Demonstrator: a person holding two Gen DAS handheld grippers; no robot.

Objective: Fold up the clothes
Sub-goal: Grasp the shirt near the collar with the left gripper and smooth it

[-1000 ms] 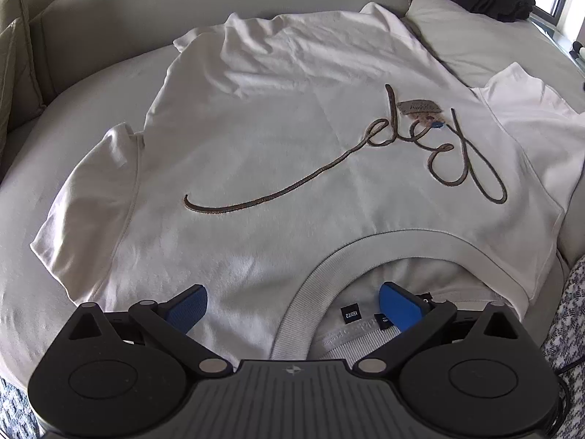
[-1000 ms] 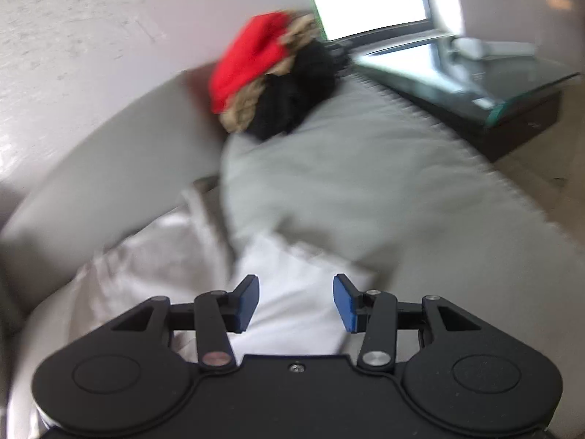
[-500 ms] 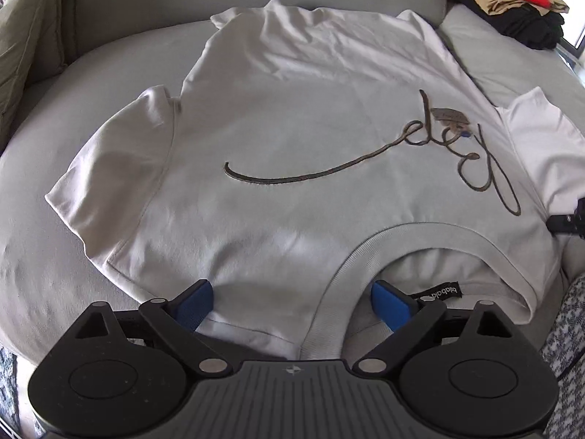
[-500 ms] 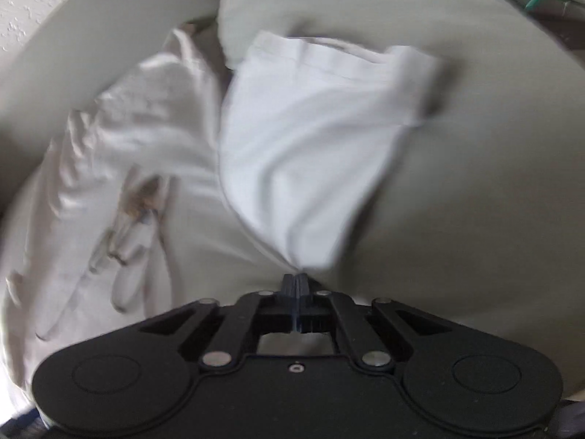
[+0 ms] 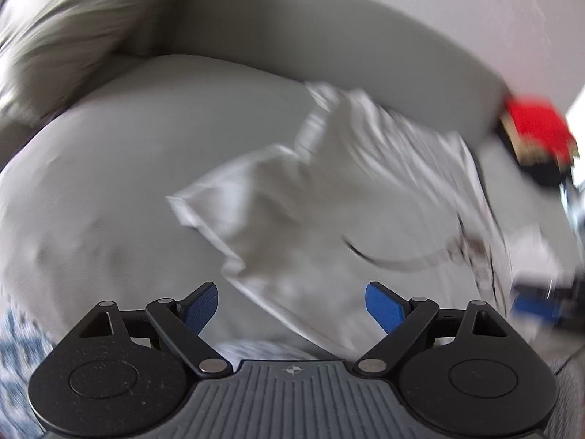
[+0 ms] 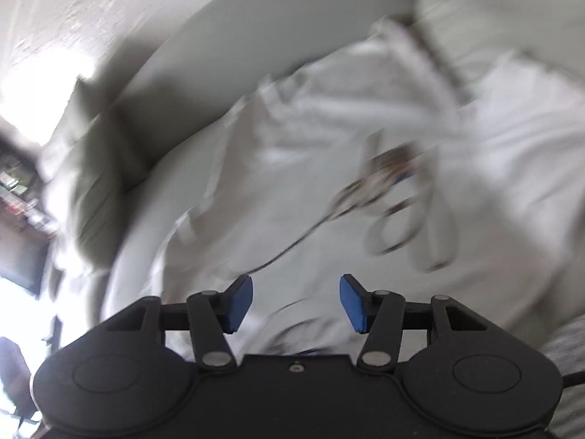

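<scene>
Jaws on the left gripper (image 5: 291, 307) stand wide and are closing a little, pads clear of any cloth; the edge of the white t-shirt (image 5: 329, 197) shows in the gap beyond them, not pinched. Jaws on the right gripper (image 6: 296, 303) stand partly apart and are opening, nothing gripped; the t-shirt's collar area lies beneath the gap, whether touching I cannot tell.

Both views are heavily motion-blurred. T-shirt lies spread on the grey sofa seat (image 5: 109, 183), front up, dark script lettering (image 5: 402, 256) across the chest. In the left view one sleeve (image 5: 234, 197) points toward the left of the frame, lying flat on the cushion. In the right view the lettering (image 6: 387, 197) sits ahead and right of the jaws, shirt body filling most of the frame.

Sofa backrest (image 5: 329, 36) curves behind the shirt. Stack of clothes, red on top (image 5: 537, 128) over tan and black, sits at the far right of the seat, apart from the shirt. Cushion (image 5: 62, 36) sits at upper left.
</scene>
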